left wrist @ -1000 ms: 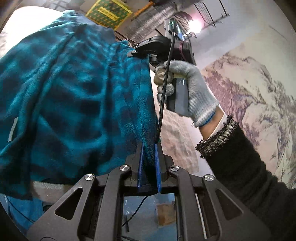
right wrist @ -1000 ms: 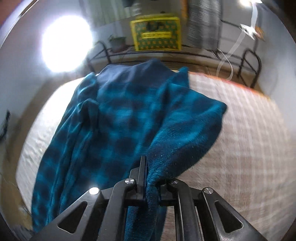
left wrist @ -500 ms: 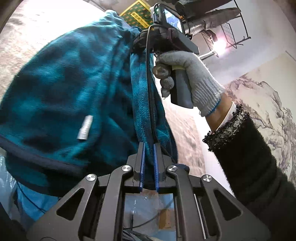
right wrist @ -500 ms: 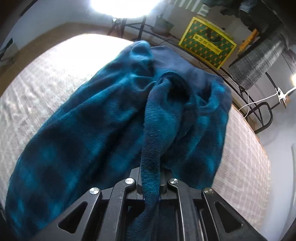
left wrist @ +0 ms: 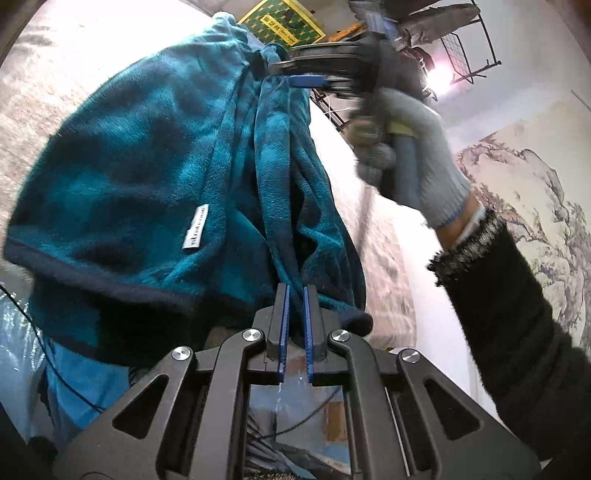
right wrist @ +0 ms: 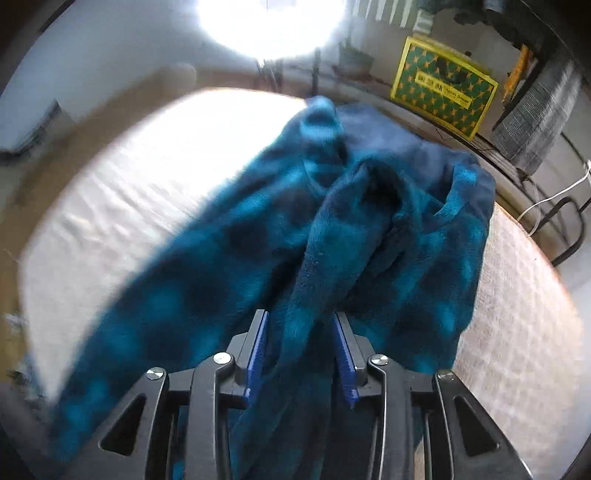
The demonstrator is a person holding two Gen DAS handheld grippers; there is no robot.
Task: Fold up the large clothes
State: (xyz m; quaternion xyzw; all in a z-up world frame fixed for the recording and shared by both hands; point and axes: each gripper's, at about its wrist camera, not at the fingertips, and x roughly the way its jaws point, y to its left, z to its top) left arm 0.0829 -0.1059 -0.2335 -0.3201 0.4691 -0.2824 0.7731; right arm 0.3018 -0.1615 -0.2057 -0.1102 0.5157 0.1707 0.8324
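A teal and dark blue checked fleece garment [left wrist: 147, 177] hangs bunched between my two grippers above a pale bed. My left gripper [left wrist: 295, 295] is shut on a thin fold of it. The garment has a dark navy hem and a small white label [left wrist: 195, 232]. In the left wrist view my right gripper [left wrist: 314, 75] is at the garment's top edge, held by a grey-gloved hand [left wrist: 410, 162]. In the right wrist view my right gripper [right wrist: 301, 321] has its jaws parted, with a thick fold of the garment [right wrist: 332, 236] lying loosely between them.
The pale quilted bed [right wrist: 147, 177] lies under the garment. A green and yellow box [right wrist: 443, 90] and metal racks [right wrist: 532, 122] stand beyond the bed. A landscape mural [left wrist: 524, 177] covers the wall. A bright lamp [right wrist: 269, 22] glares at the far side.
My right gripper's jaws have opened from pinching the fold to standing apart. The garment has bunched up more and swung. My left gripper keeps its hold.
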